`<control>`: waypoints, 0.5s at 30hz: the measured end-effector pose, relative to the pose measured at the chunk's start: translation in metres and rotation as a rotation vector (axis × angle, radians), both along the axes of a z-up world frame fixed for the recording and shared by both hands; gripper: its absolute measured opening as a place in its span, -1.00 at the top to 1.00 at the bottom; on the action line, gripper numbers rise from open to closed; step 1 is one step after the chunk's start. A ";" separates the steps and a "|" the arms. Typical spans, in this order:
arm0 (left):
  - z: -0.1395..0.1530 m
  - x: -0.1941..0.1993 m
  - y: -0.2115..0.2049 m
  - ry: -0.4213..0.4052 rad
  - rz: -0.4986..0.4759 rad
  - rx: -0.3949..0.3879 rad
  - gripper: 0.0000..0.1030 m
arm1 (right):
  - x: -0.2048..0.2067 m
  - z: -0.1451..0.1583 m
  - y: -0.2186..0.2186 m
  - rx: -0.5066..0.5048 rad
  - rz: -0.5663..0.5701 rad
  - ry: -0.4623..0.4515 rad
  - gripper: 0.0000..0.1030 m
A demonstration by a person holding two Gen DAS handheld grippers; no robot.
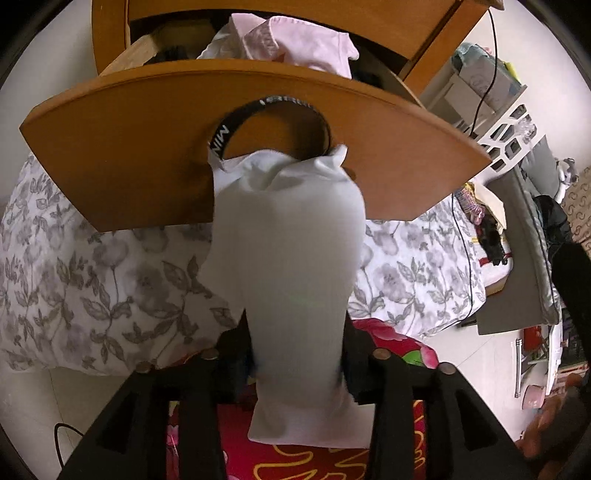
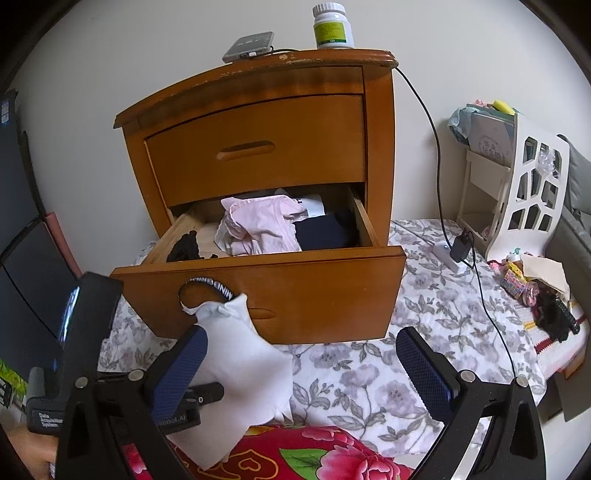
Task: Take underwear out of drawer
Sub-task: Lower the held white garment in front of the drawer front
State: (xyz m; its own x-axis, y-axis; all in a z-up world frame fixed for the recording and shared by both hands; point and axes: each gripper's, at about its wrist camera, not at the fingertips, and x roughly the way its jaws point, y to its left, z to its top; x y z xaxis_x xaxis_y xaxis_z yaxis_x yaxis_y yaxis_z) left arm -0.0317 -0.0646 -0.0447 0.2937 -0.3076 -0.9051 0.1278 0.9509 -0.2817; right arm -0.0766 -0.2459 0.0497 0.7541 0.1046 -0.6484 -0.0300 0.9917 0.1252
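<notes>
White underwear (image 1: 288, 266) with a black lettered waistband (image 1: 221, 136) stretches away from my left gripper (image 1: 295, 332), in front of the open drawer's wooden front (image 1: 129, 155). The cloth fills the gap between the fingers and hides the pads; it looks held. In the right wrist view the same underwear (image 2: 243, 365) stands low at the left, its waistband (image 2: 210, 288) against the drawer front (image 2: 314, 295). My right gripper (image 2: 306, 369) is wide open above the bedding with nothing in it. A pink garment (image 2: 258, 225) and dark clothes (image 2: 321, 232) lie in the drawer.
The nightstand (image 2: 258, 140) carries a pill bottle (image 2: 332, 26) and a grey device (image 2: 249, 46) with a black cable (image 2: 439, 155) running down to a power strip (image 2: 454, 258). Floral bedding (image 2: 406, 332) and a red flowered blanket (image 2: 314, 458) lie below. A white shelf (image 2: 532, 192) stands at the right.
</notes>
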 end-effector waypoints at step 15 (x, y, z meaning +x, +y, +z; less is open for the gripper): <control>-0.024 0.019 -0.004 0.047 -0.013 0.047 -0.15 | 0.008 -0.011 0.001 0.000 0.003 0.037 -1.00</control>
